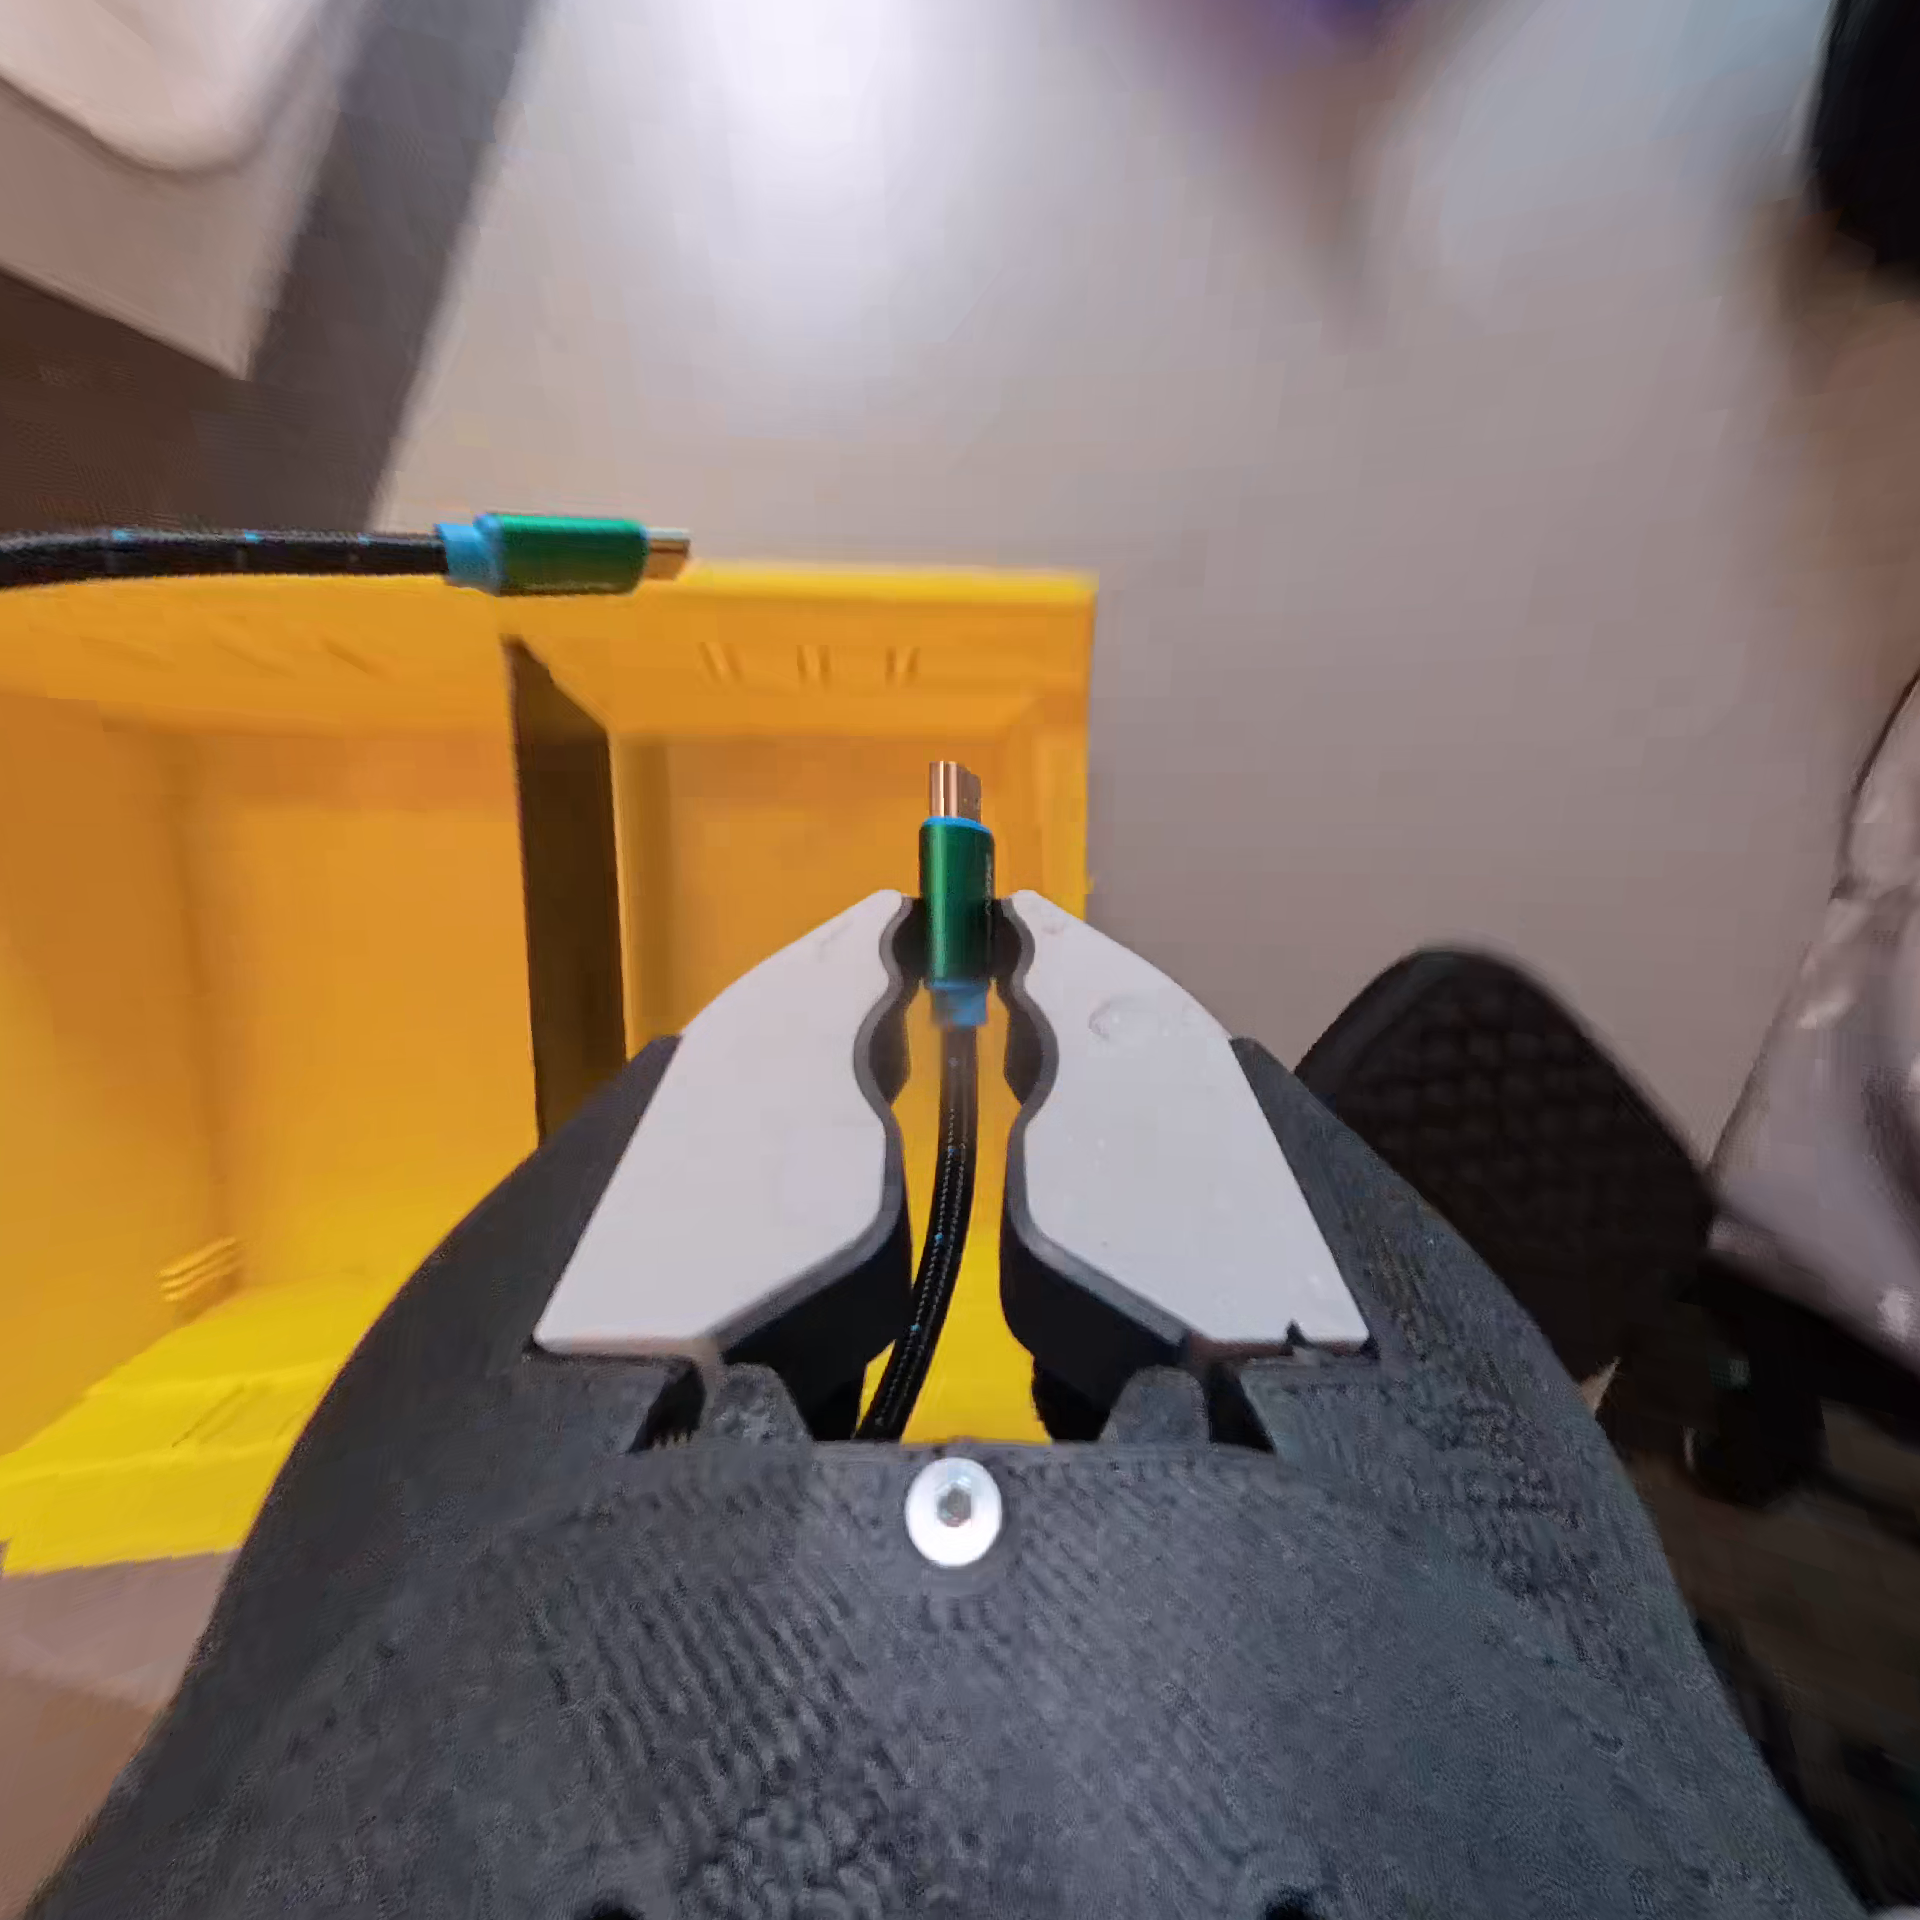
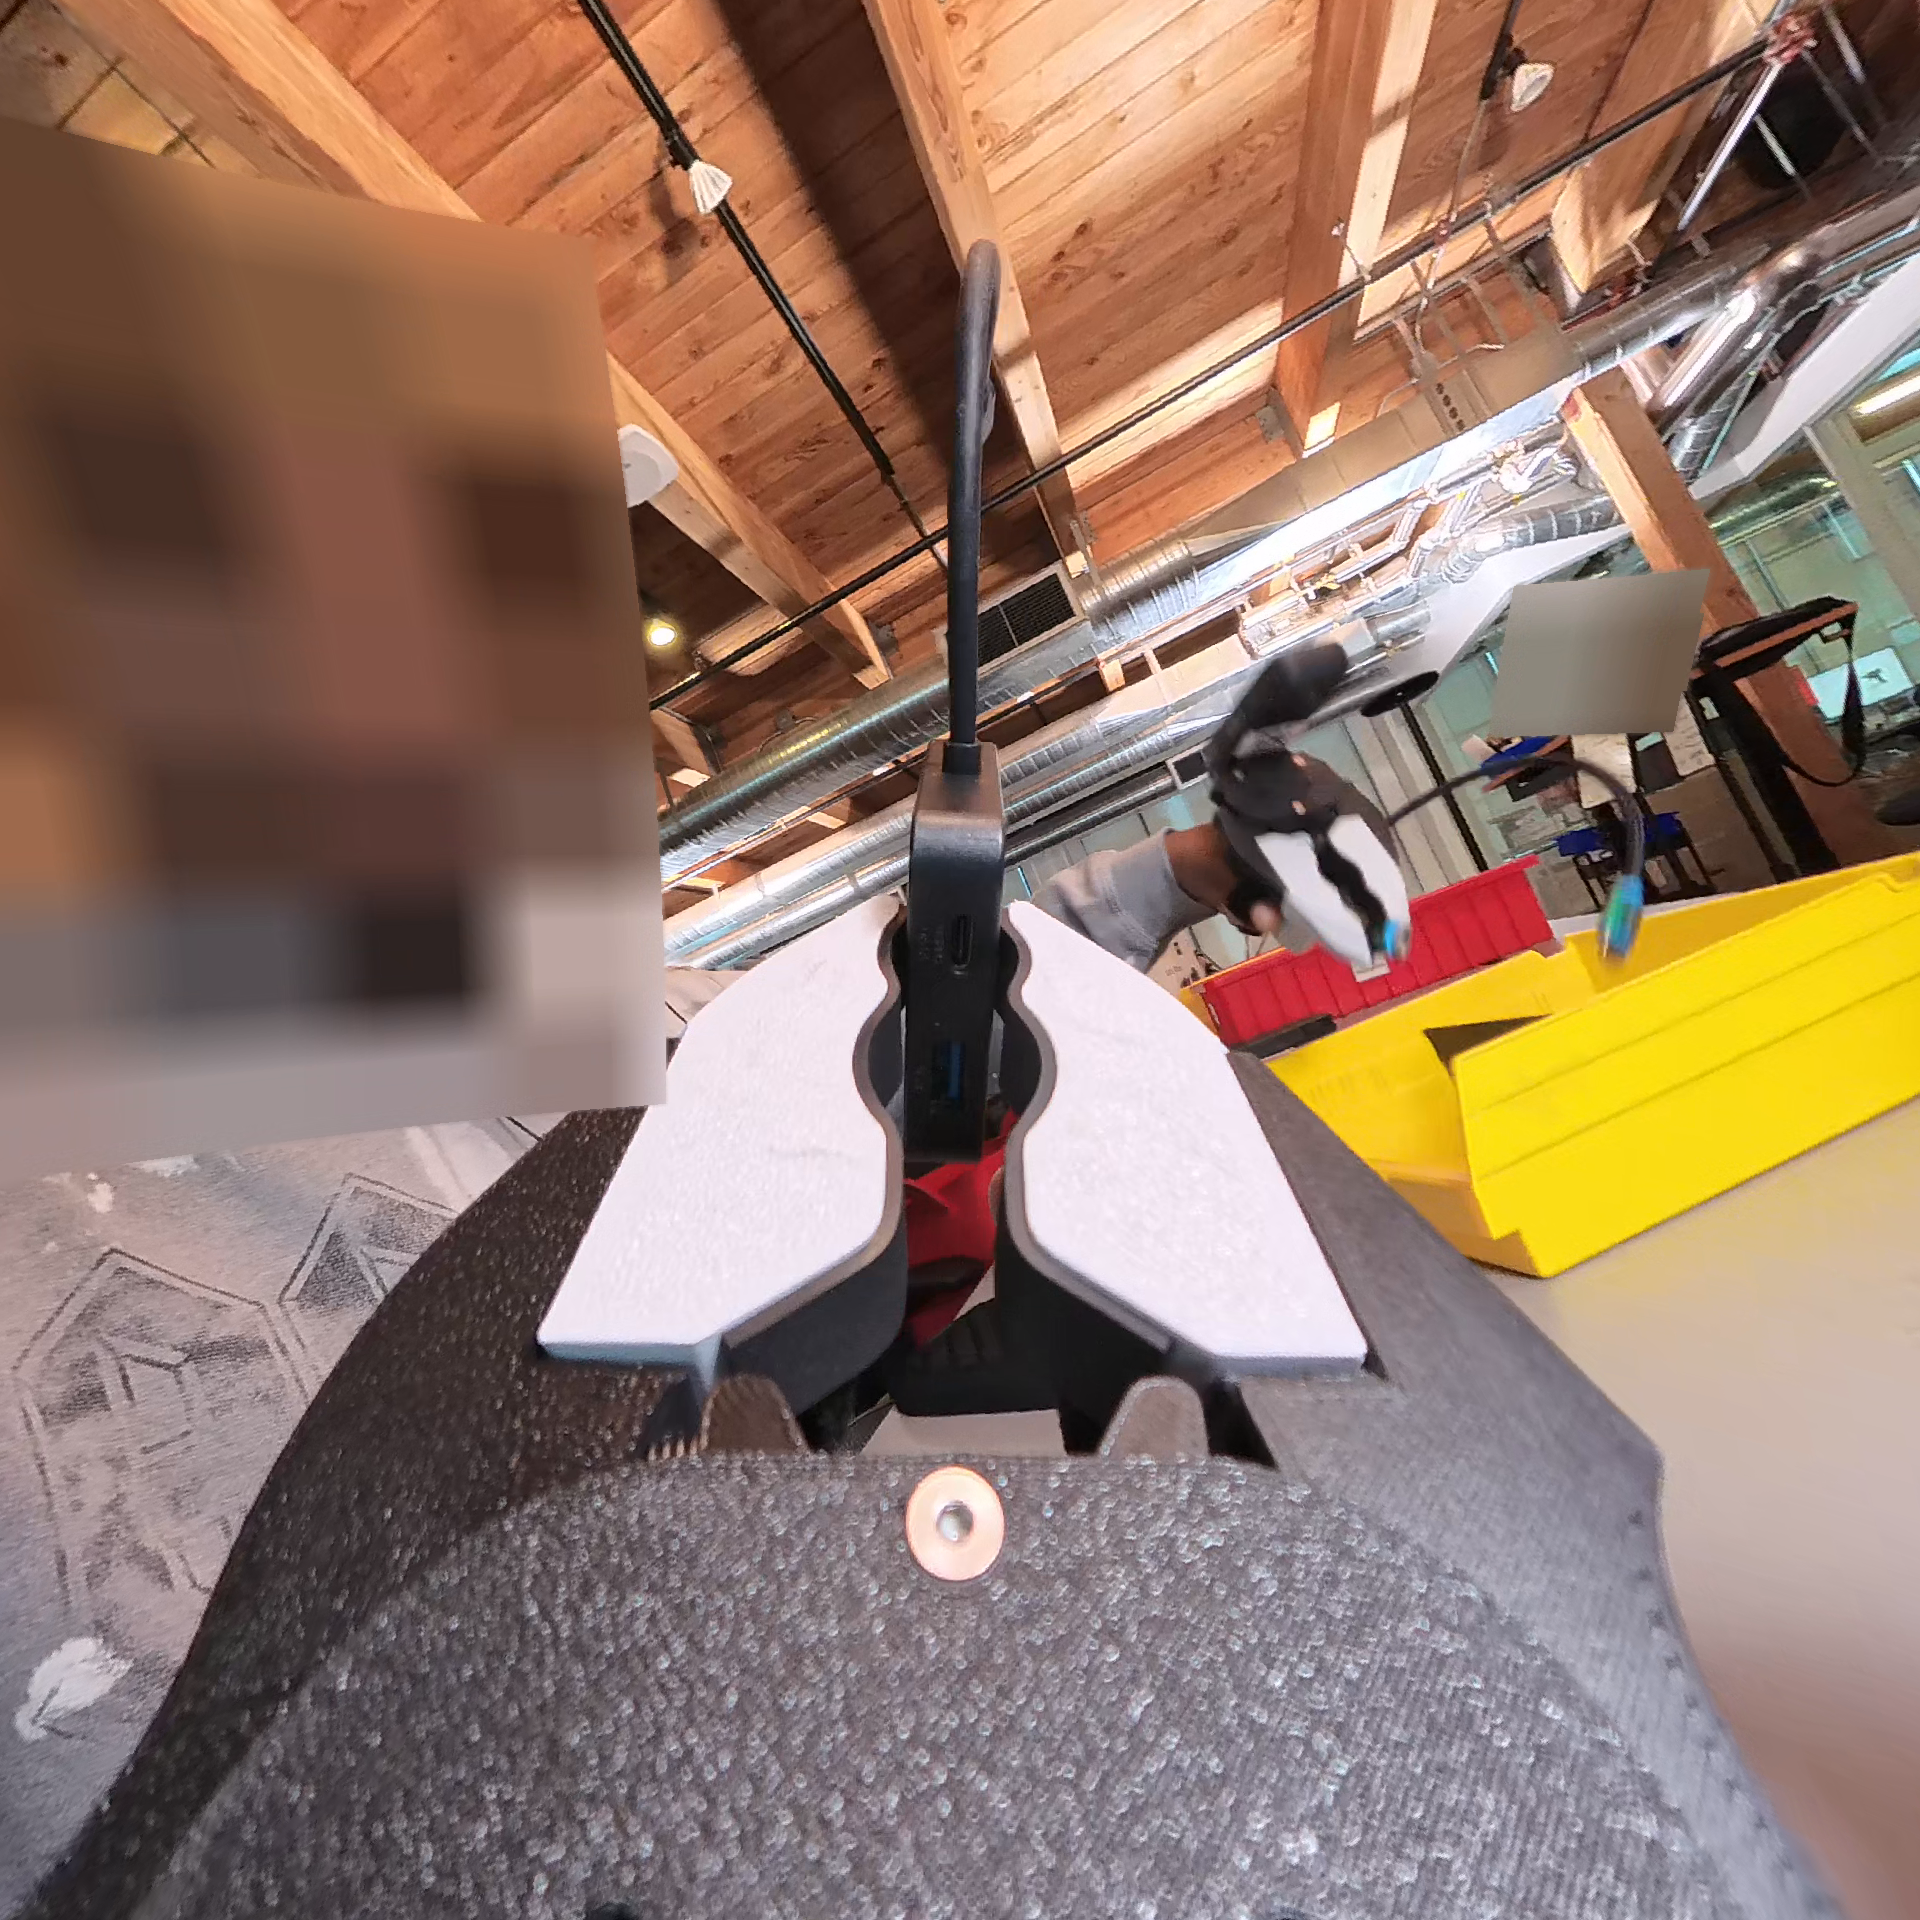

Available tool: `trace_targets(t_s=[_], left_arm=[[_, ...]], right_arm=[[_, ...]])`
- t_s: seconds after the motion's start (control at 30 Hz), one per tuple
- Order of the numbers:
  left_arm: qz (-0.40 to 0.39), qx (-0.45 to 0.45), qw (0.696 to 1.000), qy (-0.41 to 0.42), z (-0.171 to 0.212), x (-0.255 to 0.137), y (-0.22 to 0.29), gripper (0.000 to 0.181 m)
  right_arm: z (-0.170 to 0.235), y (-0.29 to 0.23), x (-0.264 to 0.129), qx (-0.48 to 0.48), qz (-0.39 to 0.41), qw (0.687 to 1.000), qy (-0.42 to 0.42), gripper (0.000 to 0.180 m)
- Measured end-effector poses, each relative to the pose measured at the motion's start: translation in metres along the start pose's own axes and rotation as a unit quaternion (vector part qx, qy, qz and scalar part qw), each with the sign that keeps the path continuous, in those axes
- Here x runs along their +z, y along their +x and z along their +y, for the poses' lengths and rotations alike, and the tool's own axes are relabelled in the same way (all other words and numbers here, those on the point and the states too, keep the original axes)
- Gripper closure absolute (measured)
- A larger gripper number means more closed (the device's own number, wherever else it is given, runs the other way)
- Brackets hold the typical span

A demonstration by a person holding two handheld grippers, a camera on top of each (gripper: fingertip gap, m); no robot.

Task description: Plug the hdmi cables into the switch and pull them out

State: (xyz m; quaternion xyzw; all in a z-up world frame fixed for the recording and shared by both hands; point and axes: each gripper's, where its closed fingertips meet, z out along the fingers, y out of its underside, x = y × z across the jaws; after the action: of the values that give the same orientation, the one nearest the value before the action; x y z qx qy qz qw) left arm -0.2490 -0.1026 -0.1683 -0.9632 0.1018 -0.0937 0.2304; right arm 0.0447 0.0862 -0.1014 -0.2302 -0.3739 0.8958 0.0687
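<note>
In the left wrist view my left gripper (image 1: 958,914) is shut on a green HDMI plug (image 1: 956,899) with a blue collar and a copper tip that points forward; its black braided cable (image 1: 935,1226) runs back between the fingers. The cable's other green plug (image 1: 561,554) hangs free at the left. In the right wrist view my right gripper (image 2: 954,920) is shut on the black switch (image 2: 954,935), held upright with its ports toward the camera and its own black cable (image 2: 968,468) arching up. The left gripper (image 2: 1335,888) shows farther off at the right, apart from the switch.
Yellow bins (image 1: 312,883) stand on the pale table (image 1: 1299,623), also in the right wrist view (image 2: 1662,1049), with a red bin (image 2: 1351,966) behind. A person's patterned grey garment (image 2: 156,1351) is at the lower left. Wooden ceiling beams and ducts are overhead.
</note>
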Motion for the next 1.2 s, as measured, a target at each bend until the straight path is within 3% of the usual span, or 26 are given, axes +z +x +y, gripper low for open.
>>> trace_targets(t_s=[0.2, 0.33, 0.53, 0.7, 1.2], left_arm=[[0.121, -0.027, 0.967, 0.225, -0.082, -0.025, 0.091, 0.167], [0.251, -0.055, 0.918, 0.302, -0.111, 0.001, 0.156, 0.167], [0.28, -0.031, 0.924, 0.259, -0.123, 0.081, 0.2, 0.167], [0.219, 0.008, 0.956, 0.195, -0.119, 0.13, 0.204, 0.167], [0.227, 0.061, 0.964, 0.125, -0.085, 0.166, 0.215, 0.167]], right_arm=[[0.006, -0.005, 0.009, -0.005, 0.002, 1.0, -0.026, 0.167], [0.016, 0.001, 0.015, -0.007, 0.033, 0.997, -0.068, 0.166], [0.045, 0.024, 0.01, -0.005, 0.118, 0.975, -0.187, 0.167], [0.061, 0.036, 0.0, 0.03, 0.153, 0.958, -0.239, 0.167], [0.109, 0.055, -0.012, 0.132, 0.166, 0.928, -0.308, 0.167]])
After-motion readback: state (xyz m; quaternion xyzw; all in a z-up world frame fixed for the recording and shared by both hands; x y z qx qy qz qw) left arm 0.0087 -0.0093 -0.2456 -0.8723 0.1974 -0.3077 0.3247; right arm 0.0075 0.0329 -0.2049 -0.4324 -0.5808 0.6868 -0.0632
